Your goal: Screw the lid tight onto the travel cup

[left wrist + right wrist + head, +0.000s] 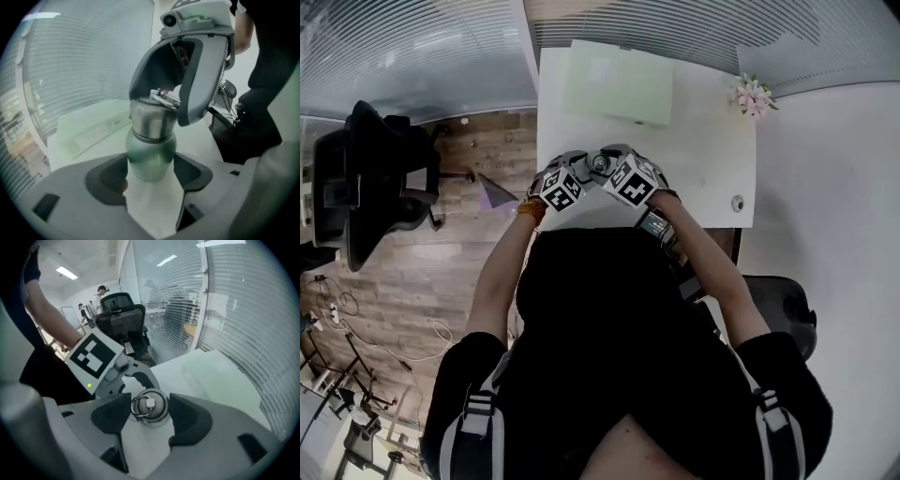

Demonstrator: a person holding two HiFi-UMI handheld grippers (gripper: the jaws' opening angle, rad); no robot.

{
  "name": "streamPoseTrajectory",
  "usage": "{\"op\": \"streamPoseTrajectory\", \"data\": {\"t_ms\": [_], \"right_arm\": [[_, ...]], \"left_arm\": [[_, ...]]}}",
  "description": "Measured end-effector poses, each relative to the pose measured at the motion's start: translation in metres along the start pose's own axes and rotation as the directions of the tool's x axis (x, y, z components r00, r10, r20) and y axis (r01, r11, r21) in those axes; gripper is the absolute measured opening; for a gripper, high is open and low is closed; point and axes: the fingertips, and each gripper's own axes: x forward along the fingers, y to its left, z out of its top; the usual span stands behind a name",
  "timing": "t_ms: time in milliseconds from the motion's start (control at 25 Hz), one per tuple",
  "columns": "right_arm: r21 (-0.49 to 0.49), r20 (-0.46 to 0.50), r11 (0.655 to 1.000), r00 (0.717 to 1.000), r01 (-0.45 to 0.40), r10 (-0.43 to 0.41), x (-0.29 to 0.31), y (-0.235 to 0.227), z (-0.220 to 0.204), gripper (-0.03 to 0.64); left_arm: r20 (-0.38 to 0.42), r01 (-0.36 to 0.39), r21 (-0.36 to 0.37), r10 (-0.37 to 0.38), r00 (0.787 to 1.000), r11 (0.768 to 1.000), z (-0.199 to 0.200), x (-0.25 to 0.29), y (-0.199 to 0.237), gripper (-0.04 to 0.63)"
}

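Note:
The travel cup (151,157) has a green body and a steel collar, and it is held above the white table (703,178). My left gripper (151,174) is shut on the green body, one dark pad on each side. On top sits the steel lid (150,408) with its wire ring. My right gripper (150,417) comes down from above and is shut on the lid, pads against its rim. In the head view both grippers meet at the table's near edge, the left gripper (567,183) beside the right gripper (623,173), with the lid (600,164) between them.
A pale green pad (619,82) lies at the back of the table. Pink flowers (754,96) stand at its far right corner and a small round fitting (737,202) sits near its right edge. A black office chair (375,178) stands on the wood floor to the left.

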Motion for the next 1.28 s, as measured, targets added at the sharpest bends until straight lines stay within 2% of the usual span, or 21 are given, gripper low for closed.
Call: {"op": "streamPoseTrajectory", "data": {"t_ms": [120,280,360,440,560,680,760,920,1000,1080,1280], "right_arm": [[-0.119,-0.026,0.991,0.998,-0.068,0.065,0.0,0.004,-0.001,0.259],[-0.26,-0.072,0.951,0.986,-0.166,0.152,0.003,0.009,-0.002,0.259],[-0.314,-0.103,0.927,0.978,-0.204,0.181,0.003,0.01,-0.002,0.259],[-0.336,-0.116,0.918,0.976,-0.211,0.182,0.001,0.01,-0.002,0.262],[-0.269,-0.036,0.951,0.988,-0.154,0.15,-0.003,0.011,0.001,0.268],[-0.04,0.125,0.998,0.99,-0.056,0.06,-0.011,0.006,0.012,0.287],[0.079,0.158,0.997,0.987,0.021,-0.033,-0.013,0.002,0.011,0.288],[0.194,0.1,0.972,0.983,0.131,-0.153,-0.006,-0.001,0.001,0.287],[0.221,0.082,0.96,0.978,0.171,-0.193,-0.003,-0.003,0.0,0.279],[0.222,0.071,0.954,0.972,0.202,-0.222,-0.001,-0.006,-0.001,0.249],[0.138,0.076,0.976,0.981,0.167,-0.178,-0.001,-0.001,-0.004,0.241]], "left_arm": [[-0.032,0.093,0.065,-0.091,0.995,0.994,-0.001,0.002,-0.001,0.316],[-0.118,0.21,0.148,-0.194,0.974,0.966,-0.003,0.003,-0.001,0.324],[-0.162,0.247,0.171,-0.221,0.962,0.954,-0.004,0.003,-0.001,0.325],[-0.185,0.259,0.176,-0.226,0.956,0.95,-0.002,0.003,-0.001,0.328],[-0.145,0.206,0.141,-0.186,0.972,0.968,-0.002,0.0,-0.002,0.33],[-0.049,0.065,0.078,-0.061,0.997,0.995,-0.003,-0.008,0.001,0.33],[0.008,-0.02,0.021,0.02,1.0,1.0,-0.002,-0.012,0.0,0.33],[0.046,-0.135,-0.073,0.139,0.989,0.988,-0.002,-0.013,-0.003,0.33],[0.039,-0.156,-0.092,0.16,0.986,0.983,-0.003,-0.008,-0.002,0.328],[0.027,-0.158,-0.082,0.16,0.987,0.984,-0.003,-0.004,-0.001,0.31],[0.022,-0.145,-0.042,0.146,0.989,0.988,-0.004,-0.004,-0.003,0.304]]}}
